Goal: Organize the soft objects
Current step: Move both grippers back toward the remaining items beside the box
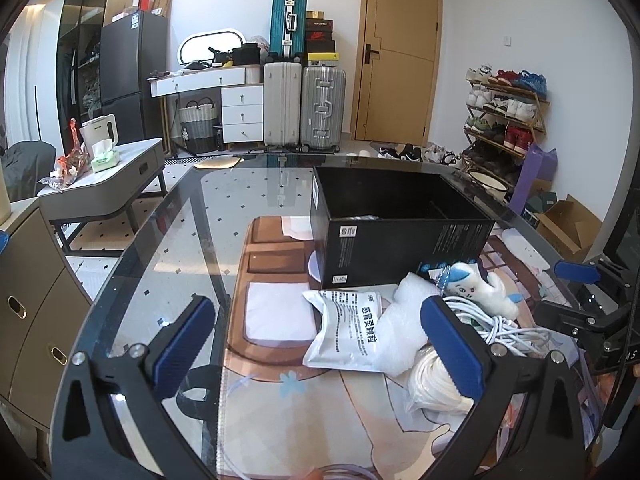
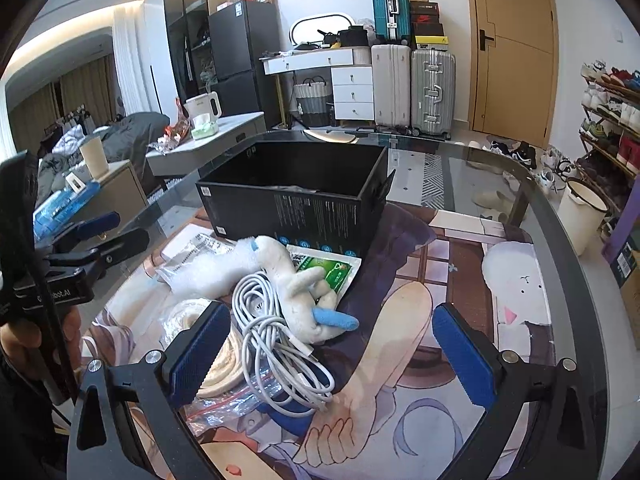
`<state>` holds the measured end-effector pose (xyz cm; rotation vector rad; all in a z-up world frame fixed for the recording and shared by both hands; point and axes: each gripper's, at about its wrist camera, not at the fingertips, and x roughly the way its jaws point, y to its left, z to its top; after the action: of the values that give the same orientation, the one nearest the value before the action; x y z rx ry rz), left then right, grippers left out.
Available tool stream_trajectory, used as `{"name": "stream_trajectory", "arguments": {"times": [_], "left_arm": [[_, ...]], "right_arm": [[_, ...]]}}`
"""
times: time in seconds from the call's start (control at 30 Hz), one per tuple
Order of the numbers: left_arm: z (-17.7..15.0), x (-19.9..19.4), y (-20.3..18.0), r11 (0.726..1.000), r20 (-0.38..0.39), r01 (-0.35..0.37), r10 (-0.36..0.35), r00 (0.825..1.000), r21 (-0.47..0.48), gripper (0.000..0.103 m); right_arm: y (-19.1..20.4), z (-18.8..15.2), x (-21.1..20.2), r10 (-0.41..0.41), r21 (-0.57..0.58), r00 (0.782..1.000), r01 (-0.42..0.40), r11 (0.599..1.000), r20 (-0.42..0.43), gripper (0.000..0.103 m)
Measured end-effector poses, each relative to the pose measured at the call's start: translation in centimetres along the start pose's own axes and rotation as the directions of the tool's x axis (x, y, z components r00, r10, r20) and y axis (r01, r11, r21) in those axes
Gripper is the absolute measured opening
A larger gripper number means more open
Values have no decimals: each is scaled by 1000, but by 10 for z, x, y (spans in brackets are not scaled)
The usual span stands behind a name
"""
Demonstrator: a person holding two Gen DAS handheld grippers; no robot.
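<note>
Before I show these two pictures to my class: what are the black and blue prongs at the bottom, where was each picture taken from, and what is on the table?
The prongs are two handheld grippers, one in each of a person's hands; no robot arm is involved. Each carries a wide-angle camera looking along its fingers. One picture comes from the left gripper, the other from the right gripper. Both are open and hold nothing.

On the glass table lies a printed mat with an open black box. In front of it sits a pile: a white plush toy with blue parts, a coiled white cable, a white printed pouch, a green sachet and bubble wrap.
</note>
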<state>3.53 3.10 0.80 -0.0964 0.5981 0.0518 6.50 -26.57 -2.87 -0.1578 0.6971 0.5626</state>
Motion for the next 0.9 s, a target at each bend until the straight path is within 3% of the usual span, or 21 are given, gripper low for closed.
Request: {"name": "stream_trajectory", "arguments": {"times": [0.9], "left_arm": [[-6,12,-9,998,-71,17,-13,997,63,103]], "right_arm": [[-4,-9,22,-13,-1,994,13,1000,-104,102]]}}
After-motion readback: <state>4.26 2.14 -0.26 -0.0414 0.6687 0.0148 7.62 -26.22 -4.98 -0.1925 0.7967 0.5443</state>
